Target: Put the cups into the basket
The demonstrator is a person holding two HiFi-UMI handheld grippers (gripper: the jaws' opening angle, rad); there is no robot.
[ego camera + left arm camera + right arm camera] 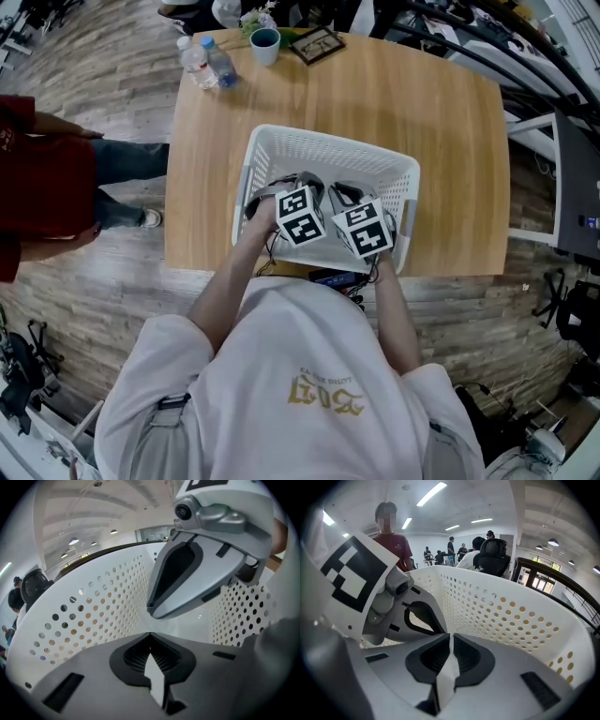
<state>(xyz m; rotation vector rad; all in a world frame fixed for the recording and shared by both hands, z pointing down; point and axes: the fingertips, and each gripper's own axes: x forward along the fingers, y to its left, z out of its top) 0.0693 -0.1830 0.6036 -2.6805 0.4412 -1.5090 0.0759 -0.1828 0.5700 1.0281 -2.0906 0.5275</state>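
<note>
A white perforated basket (323,148) stands on the wooden table (431,141). Both grippers reach down inside it near its front wall, side by side. My left gripper (150,635) is shut, with nothing visible between its pads, and points at the basket's wall (93,611). My right gripper (451,636) is also shut, apparently on nothing, beside the left gripper (408,606). A teal cup (265,45) stands at the table's far edge, well away from both grippers. The grippers and hands hide the basket's floor, so I cannot tell whether any cup lies inside.
Two water bottles (206,64) lie at the table's far left corner next to the teal cup. A dark framed object (317,44) lies to the cup's right. A person in red (47,178) stands left of the table. Black stands and cables (525,47) crowd the right side.
</note>
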